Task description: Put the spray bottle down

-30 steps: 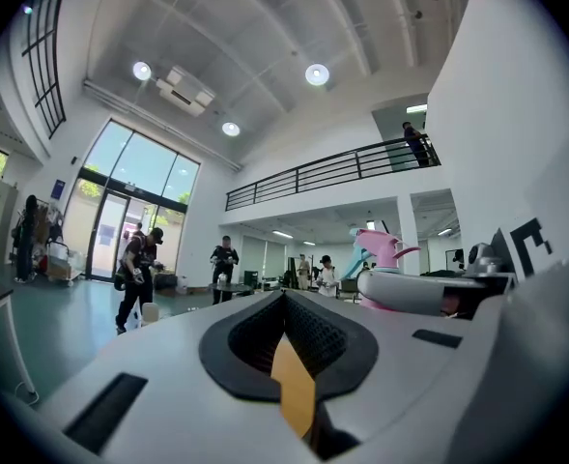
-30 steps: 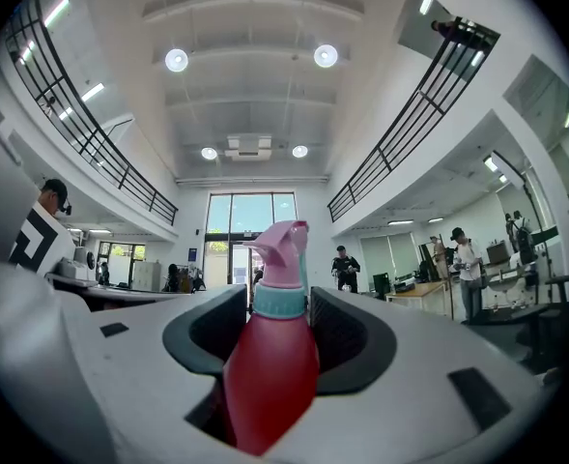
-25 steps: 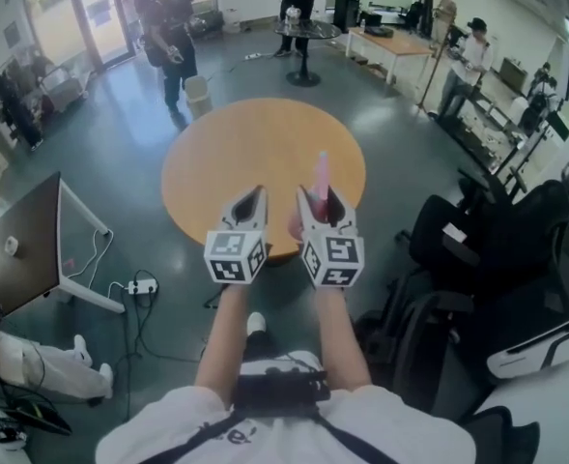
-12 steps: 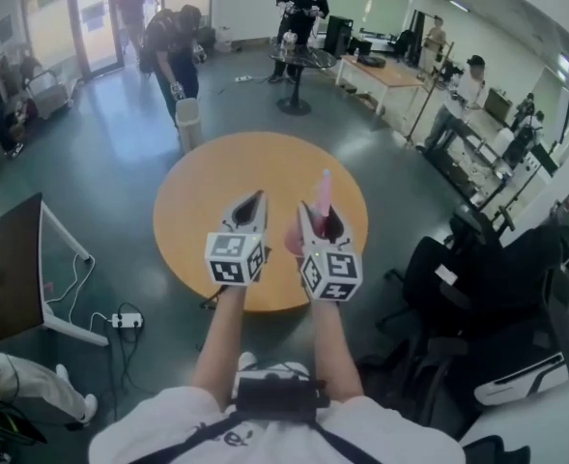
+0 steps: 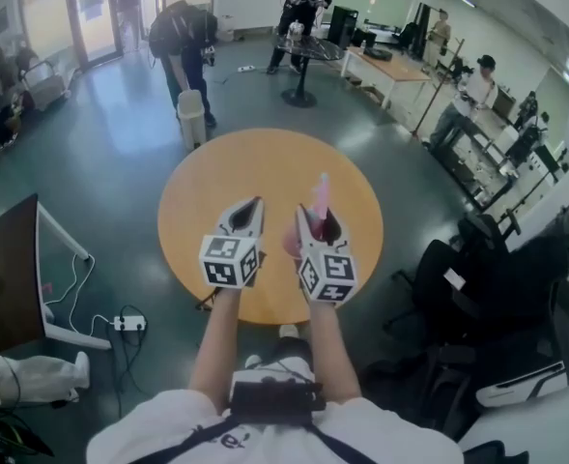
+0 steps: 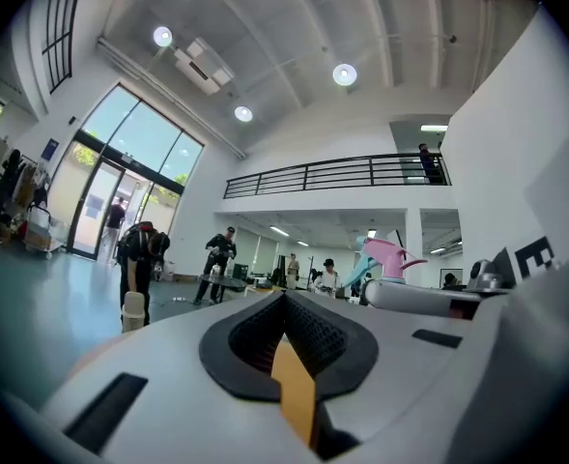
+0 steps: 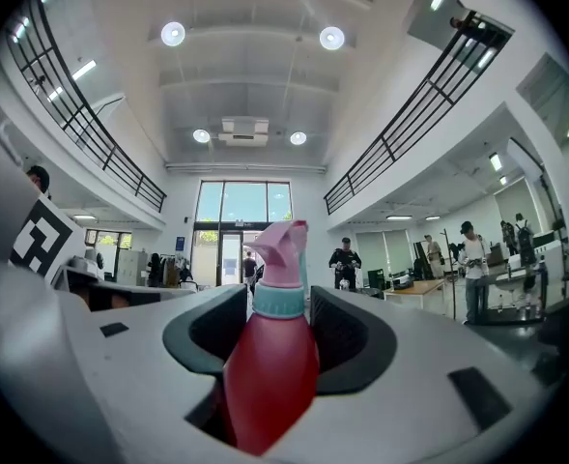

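Note:
A spray bottle (image 7: 270, 375) with a red body, teal collar and pink trigger head stands upright between my right gripper's (image 7: 274, 307) pads, which are shut on its body. In the head view the bottle's pink head (image 5: 321, 191) sticks up above the right gripper (image 5: 315, 218), over the near half of the round wooden table (image 5: 255, 167). My left gripper (image 5: 250, 209) is level beside it on the left, apart from the bottle. Its pads (image 6: 308, 332) meet at the tip with nothing held. The bottle's pink head (image 6: 385, 256) shows at the right of the left gripper view.
Several people stand at the back near a small round table (image 5: 308, 29). A white bin (image 5: 192, 104) stands beyond the wooden table. A dark desk (image 5: 14, 269) and a power strip (image 5: 129, 323) are at the left, black chairs (image 5: 477, 259) at the right.
Both grippers have moved forward from the table's near edge to over its near half. The bottle stays upright in the right gripper.

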The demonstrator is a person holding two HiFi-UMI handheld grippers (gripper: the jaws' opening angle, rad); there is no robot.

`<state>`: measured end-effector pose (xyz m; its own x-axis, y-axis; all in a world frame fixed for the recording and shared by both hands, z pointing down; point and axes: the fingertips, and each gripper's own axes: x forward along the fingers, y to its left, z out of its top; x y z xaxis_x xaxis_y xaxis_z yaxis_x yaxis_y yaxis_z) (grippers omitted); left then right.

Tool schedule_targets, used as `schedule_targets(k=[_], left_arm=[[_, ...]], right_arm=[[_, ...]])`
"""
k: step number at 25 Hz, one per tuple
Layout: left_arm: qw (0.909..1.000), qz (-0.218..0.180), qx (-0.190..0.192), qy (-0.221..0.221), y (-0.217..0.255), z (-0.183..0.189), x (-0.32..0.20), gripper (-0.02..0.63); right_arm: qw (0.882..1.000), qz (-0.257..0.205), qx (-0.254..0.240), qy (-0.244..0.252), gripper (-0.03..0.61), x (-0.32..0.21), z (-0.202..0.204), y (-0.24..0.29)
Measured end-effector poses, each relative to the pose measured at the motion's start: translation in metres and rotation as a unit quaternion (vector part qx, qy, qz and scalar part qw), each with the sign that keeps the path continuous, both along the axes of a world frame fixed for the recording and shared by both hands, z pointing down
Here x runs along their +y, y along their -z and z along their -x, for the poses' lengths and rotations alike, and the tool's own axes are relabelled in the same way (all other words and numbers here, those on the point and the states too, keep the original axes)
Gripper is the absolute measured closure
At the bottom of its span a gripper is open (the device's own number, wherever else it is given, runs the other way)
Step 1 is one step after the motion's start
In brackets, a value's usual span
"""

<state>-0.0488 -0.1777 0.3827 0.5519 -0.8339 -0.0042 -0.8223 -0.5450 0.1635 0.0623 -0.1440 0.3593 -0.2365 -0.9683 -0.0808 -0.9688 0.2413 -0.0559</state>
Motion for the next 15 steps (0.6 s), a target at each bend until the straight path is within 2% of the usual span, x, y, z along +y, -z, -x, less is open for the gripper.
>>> schedule_targets(k=[4,10,15], left_arm=[[0.9998,0.012,-0.014,-0.005,-0.014,-0.003,-0.012,0.601],[0.9997,0.017,-0.008,0.014,-0.018,0.011,-0.035,0.601],[0.9994,0.033,-0.012,0.003,-0.034,0.002,-0.05,0.601]], right_arm=[[1.0,0.011,-0.013,-0.002,0.35,-0.024,-0.001,-0.009],[0.999,0.031,-0.02,0.01,0.351,-0.049,0.011,-0.025],[0.998,0.062,-0.028,0.016,0.351,-0.07,0.014,-0.047]])
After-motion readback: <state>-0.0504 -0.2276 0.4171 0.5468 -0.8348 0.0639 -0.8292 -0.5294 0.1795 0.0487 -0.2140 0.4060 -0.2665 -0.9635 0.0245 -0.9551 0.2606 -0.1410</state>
